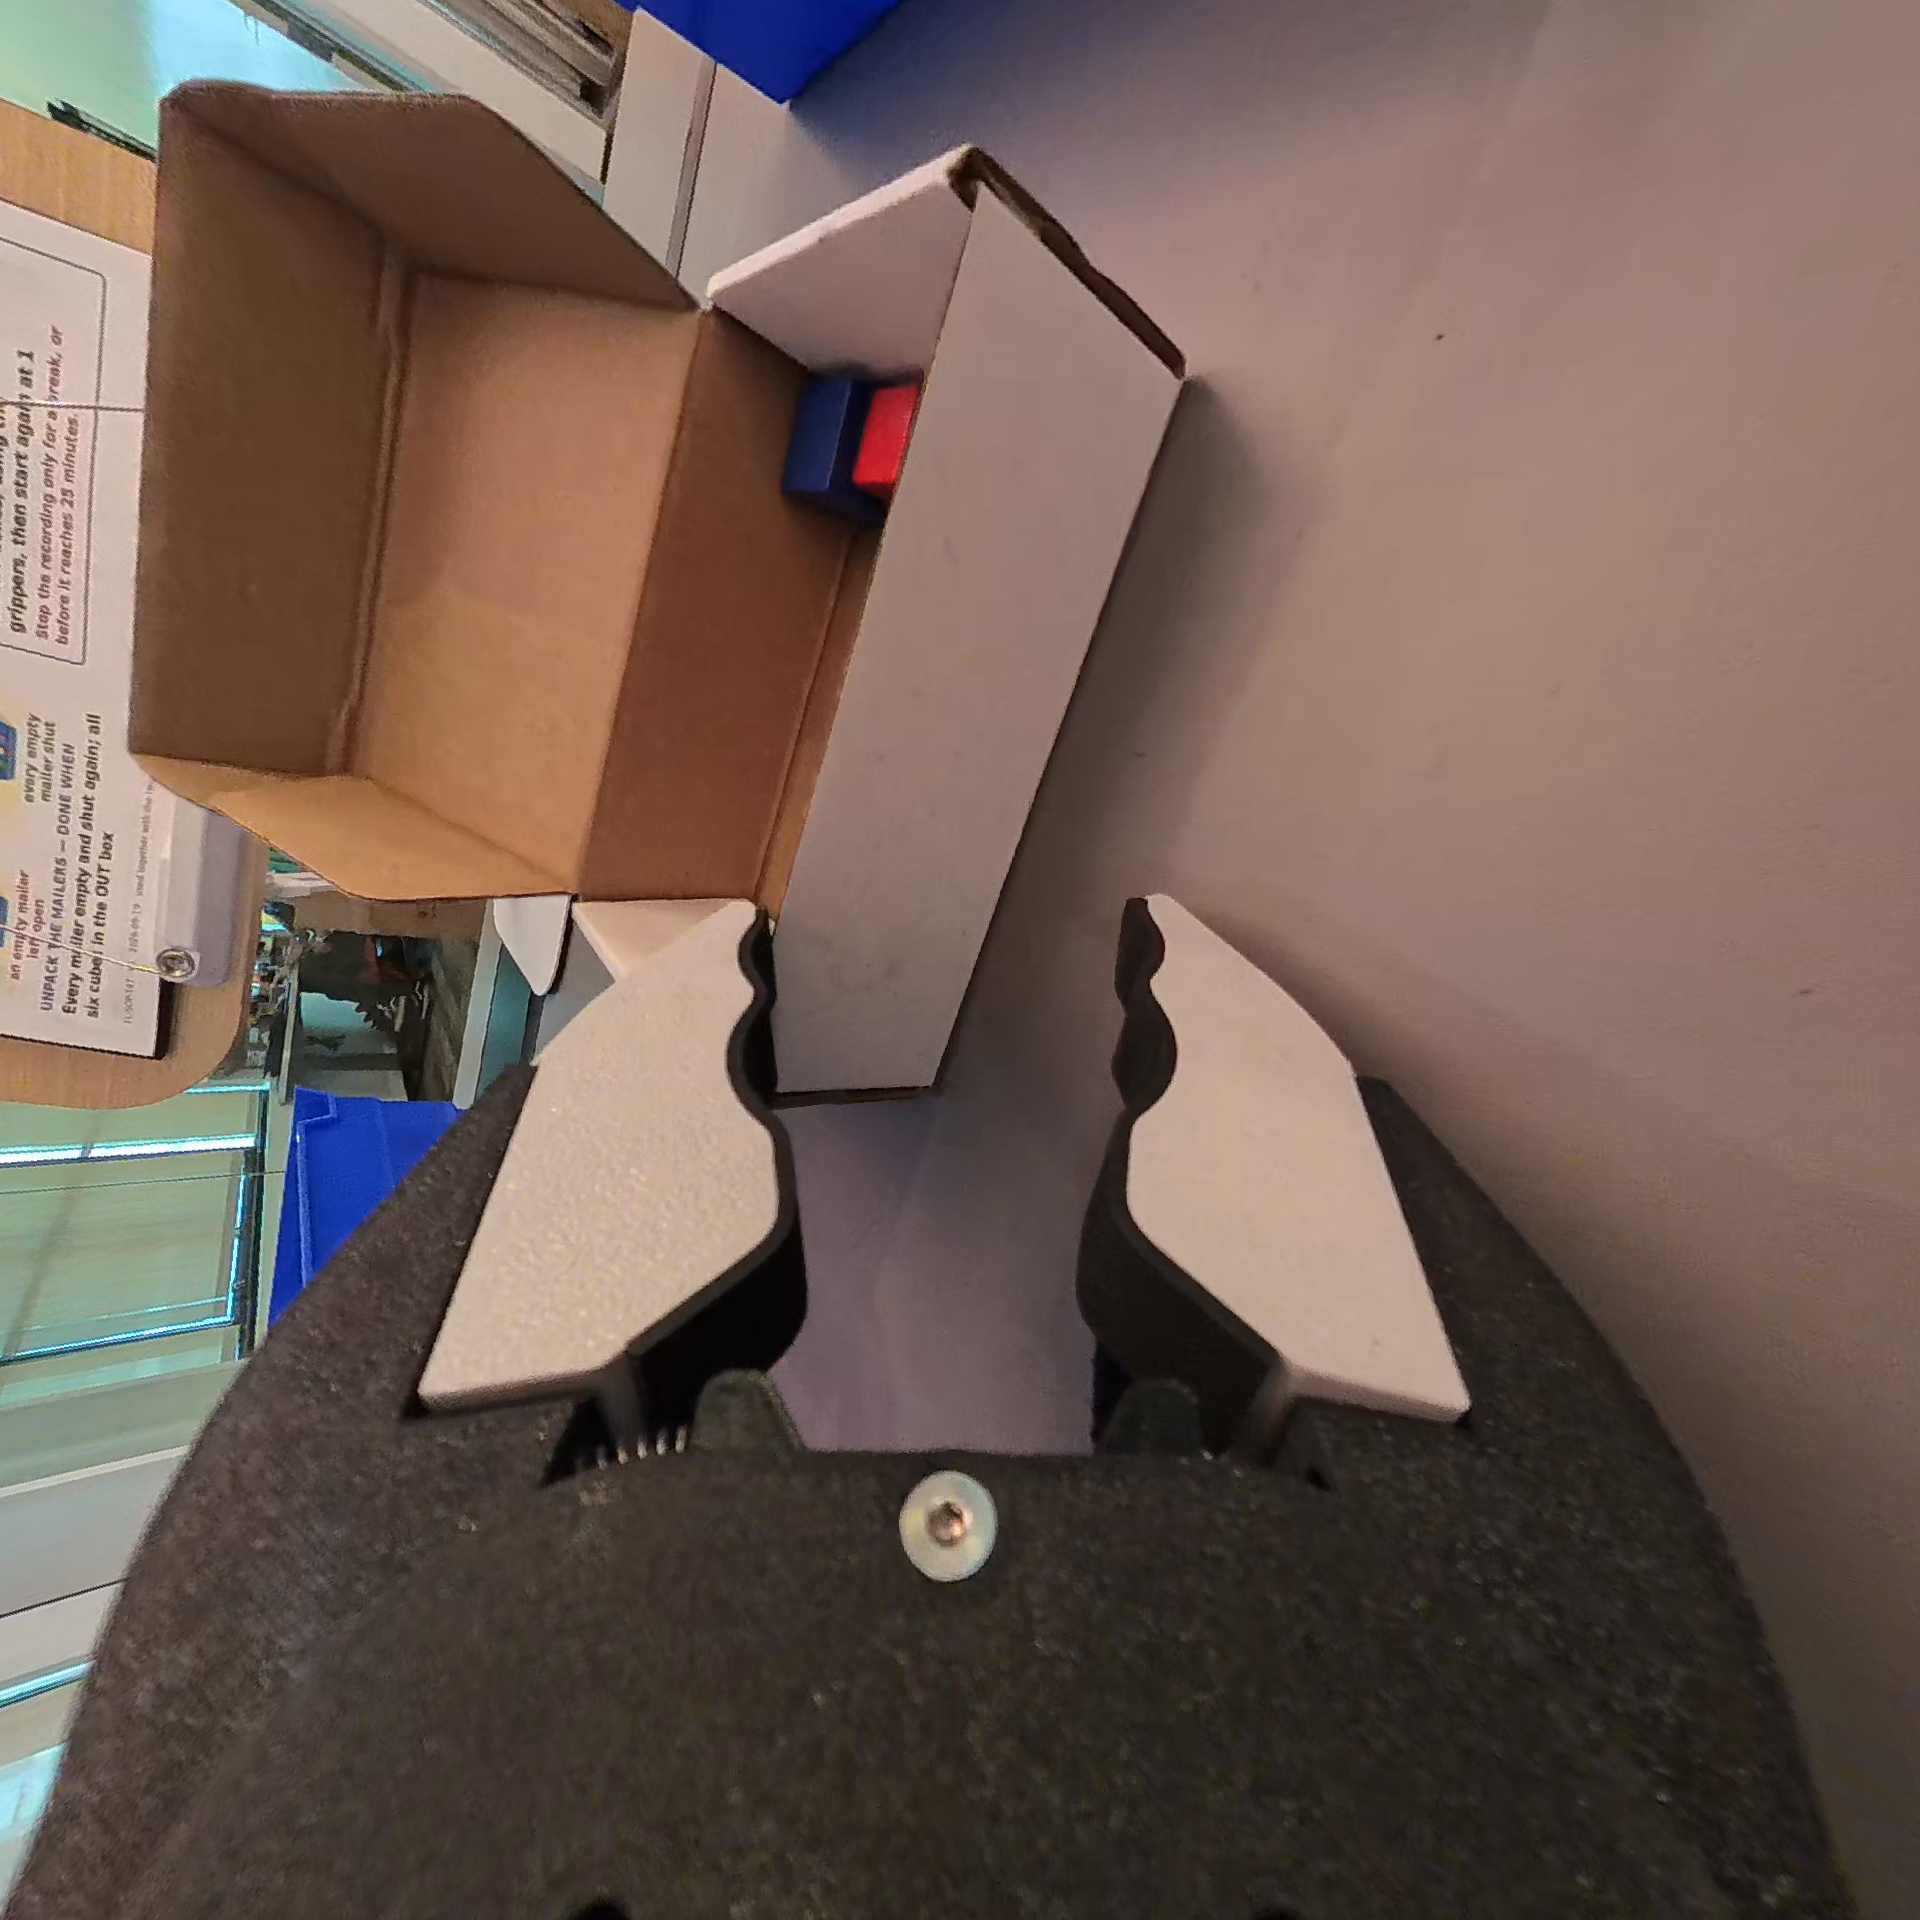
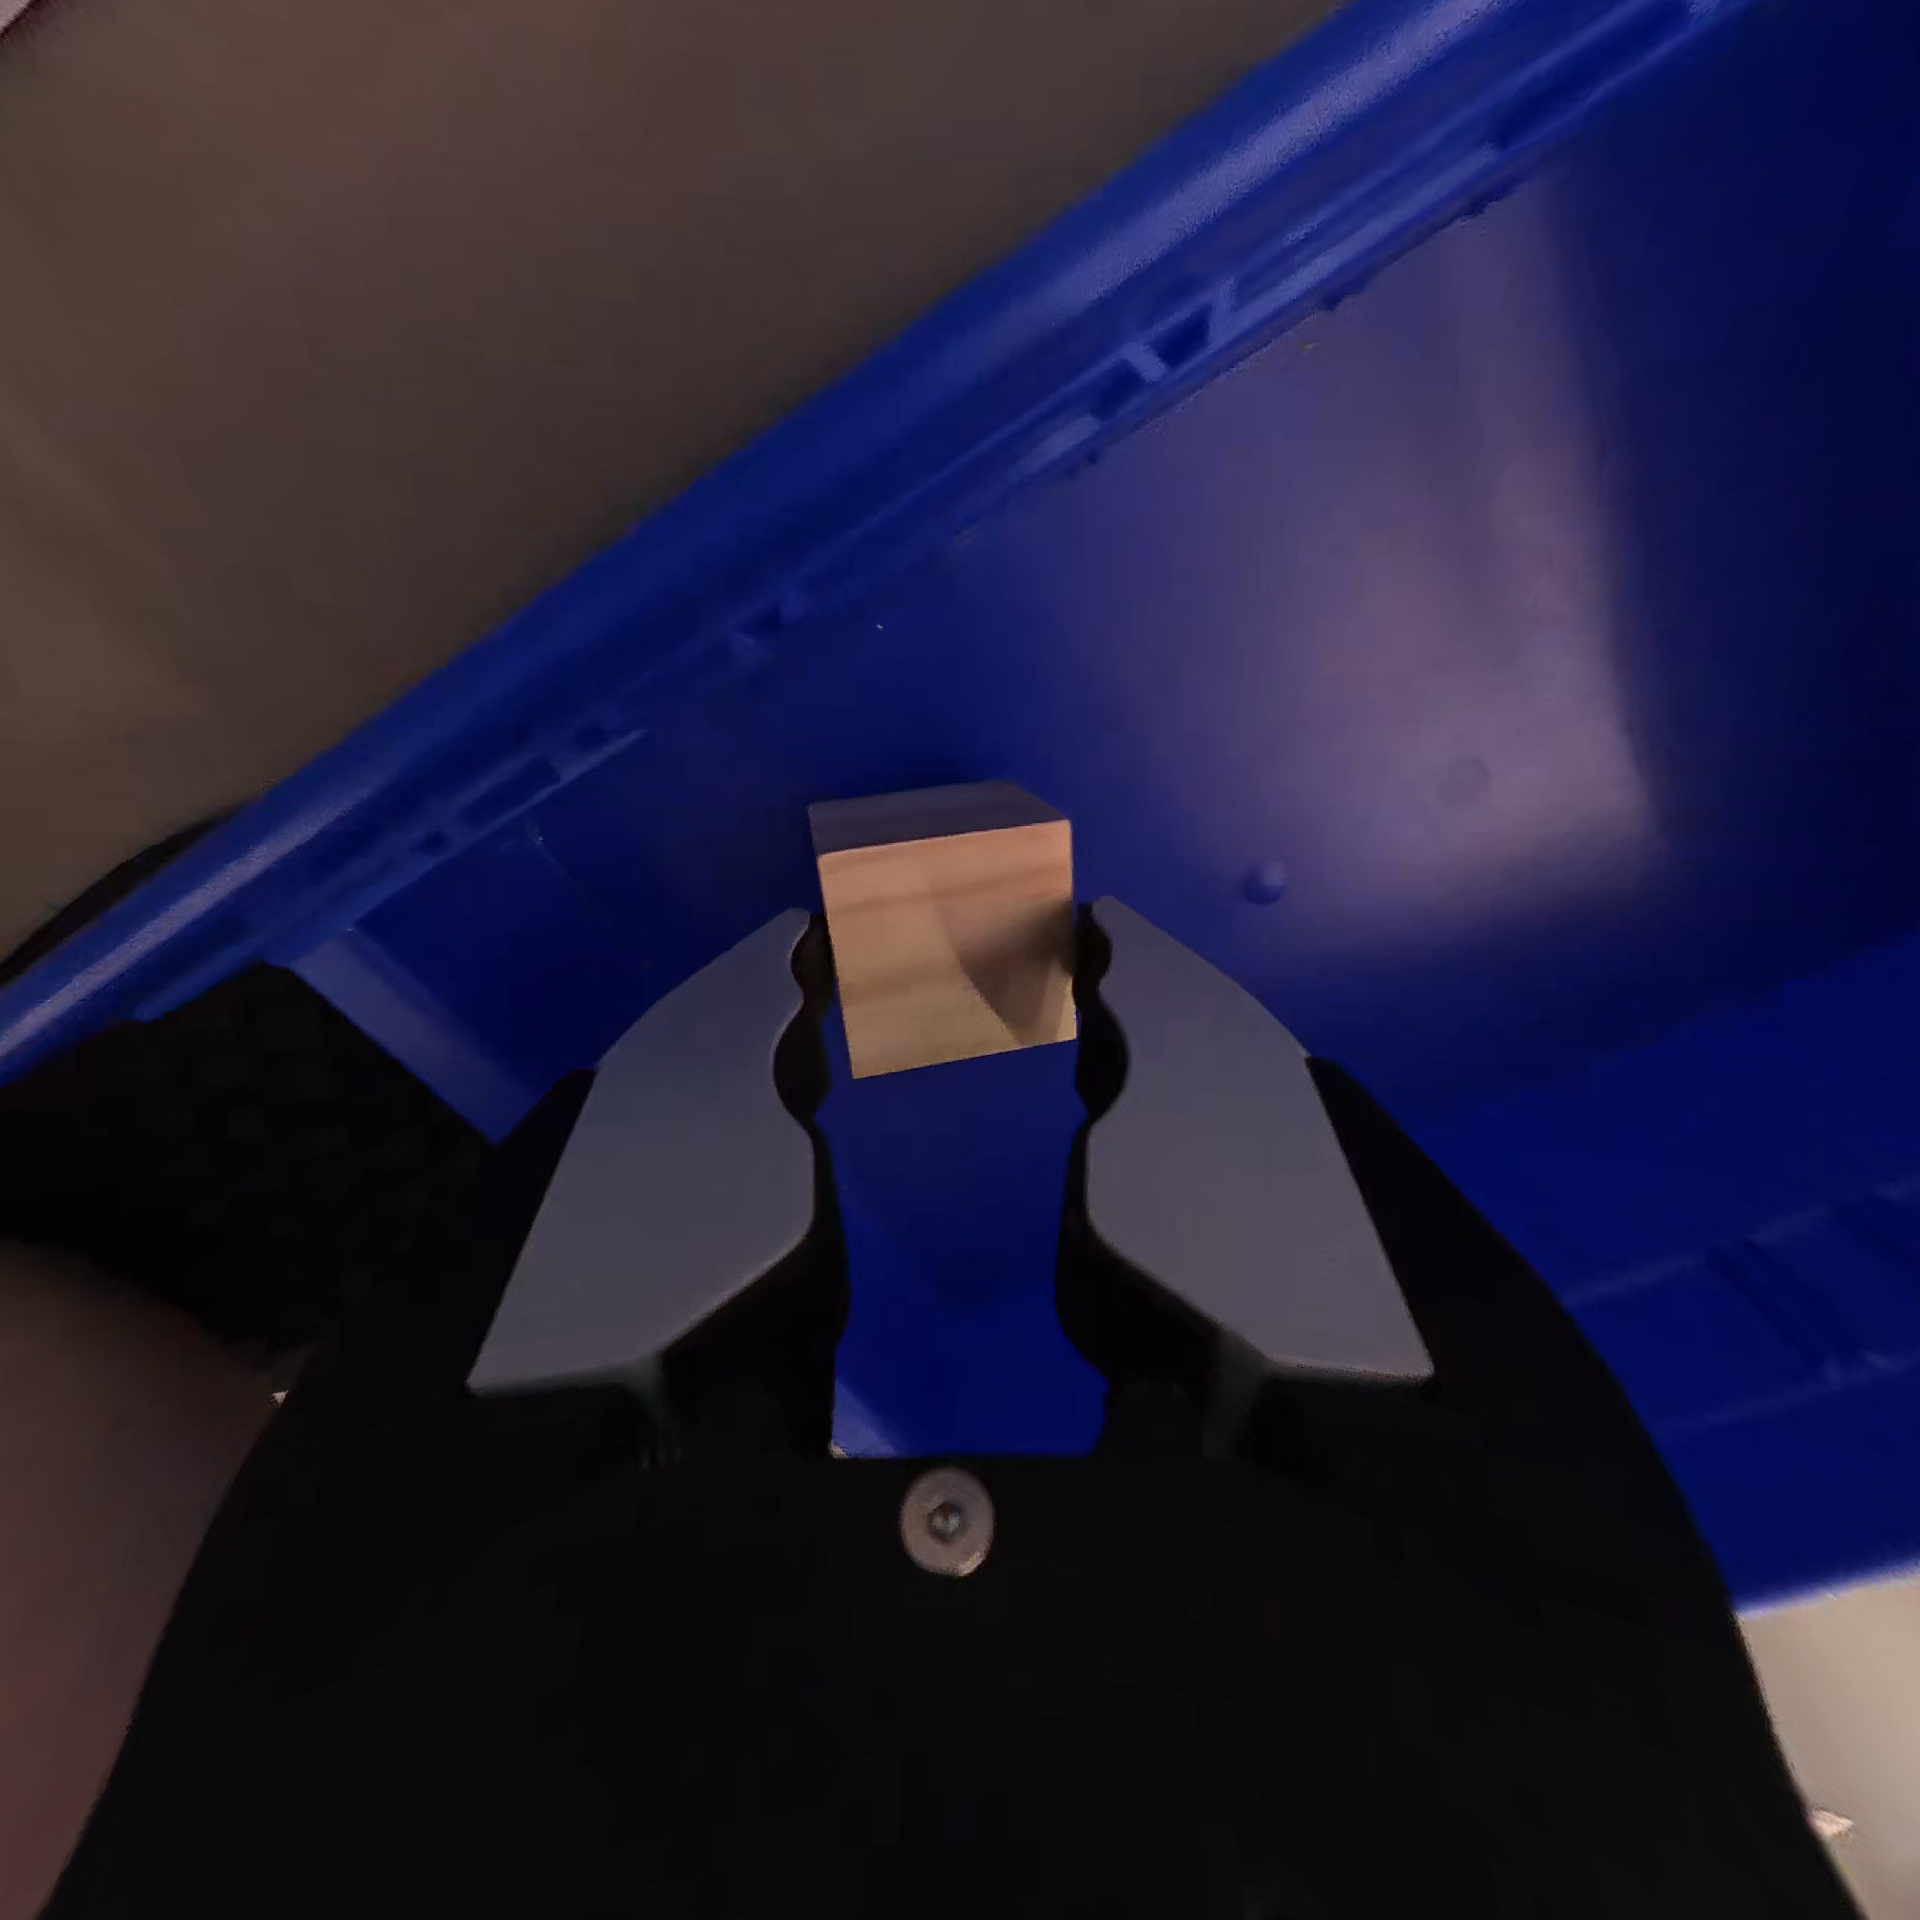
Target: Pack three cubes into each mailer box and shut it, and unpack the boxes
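Note:
An open mailer box point(image 1: 987, 623), white outside and brown inside, stands on the table with its lid point(image 1: 468, 520) folded back. A blue cube point(image 1: 821, 436) and a red cube point(image 1: 888, 436) lie inside, partly hidden by the front wall. My left gripper point(image 1: 948, 920) is open and straddles the near end of that wall. Its left finger is at the wall and its right finger stands apart from it. My right gripper point(image 2: 948, 925) is shut on a plain wooden cube point(image 2: 945, 935), held inside a blue bin point(image 2: 1455, 623).
The grey table point(image 1: 1558, 520) stretches to the right of the box. A printed sheet on a board point(image 1: 62, 623) stands behind the lid. Another blue bin point(image 1: 343, 1174) shows at the left, and a blue edge point(image 1: 748, 42) at the top. My right fingertips sit around 30 centimetres from my left ones.

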Action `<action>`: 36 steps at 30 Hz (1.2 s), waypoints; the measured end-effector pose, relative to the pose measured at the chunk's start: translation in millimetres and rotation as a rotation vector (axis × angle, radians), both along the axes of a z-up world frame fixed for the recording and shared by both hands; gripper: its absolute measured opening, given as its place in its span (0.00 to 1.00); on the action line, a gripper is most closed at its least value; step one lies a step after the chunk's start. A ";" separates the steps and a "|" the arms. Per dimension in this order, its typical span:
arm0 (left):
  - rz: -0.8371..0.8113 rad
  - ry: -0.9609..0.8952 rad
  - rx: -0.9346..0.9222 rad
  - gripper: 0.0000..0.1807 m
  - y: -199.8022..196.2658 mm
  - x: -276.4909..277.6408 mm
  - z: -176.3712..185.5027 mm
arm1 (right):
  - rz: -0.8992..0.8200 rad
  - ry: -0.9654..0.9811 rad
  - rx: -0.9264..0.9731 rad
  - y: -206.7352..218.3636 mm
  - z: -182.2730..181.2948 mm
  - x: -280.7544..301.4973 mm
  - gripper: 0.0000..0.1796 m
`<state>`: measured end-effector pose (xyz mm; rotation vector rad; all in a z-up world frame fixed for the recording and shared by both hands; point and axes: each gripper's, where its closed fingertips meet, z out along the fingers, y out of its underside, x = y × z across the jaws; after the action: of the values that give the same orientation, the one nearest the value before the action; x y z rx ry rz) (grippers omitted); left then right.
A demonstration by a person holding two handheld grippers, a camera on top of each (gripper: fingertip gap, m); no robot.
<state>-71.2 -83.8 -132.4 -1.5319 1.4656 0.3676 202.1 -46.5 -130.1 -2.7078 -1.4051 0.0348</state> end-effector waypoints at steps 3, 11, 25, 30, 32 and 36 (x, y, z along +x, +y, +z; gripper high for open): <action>0.004 -0.001 -0.004 0.35 0.5 -0.4 0.1 | -0.009 -0.044 -0.007 1.4 -5.3 1.7 0.26; 0.012 0.008 0.002 0.35 1.9 -1.9 0.0 | -0.052 -0.022 -0.020 1.0 -9.6 -0.7 0.26; 0.019 0.011 0.006 0.35 3.7 -2.9 -0.2 | -0.031 0.026 0.364 16.4 80.3 -21.1 0.27; 0.016 0.021 0.018 0.34 3.3 -2.4 -0.3 | 0.186 0.159 0.619 21.2 139.7 -107.1 0.26; 0.014 0.025 0.023 0.34 2.9 -2.3 -0.3 | 0.266 0.236 0.612 20.8 137.5 -151.4 0.23; 0.011 0.035 0.031 0.34 2.3 -2.1 -0.3 | 0.106 0.202 0.393 32.2 87.0 -198.3 0.22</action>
<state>-73.3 -81.4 -132.8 -1.5156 1.4726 0.4236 3.8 -14.3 -43.2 -2.2451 -1.3322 0.0349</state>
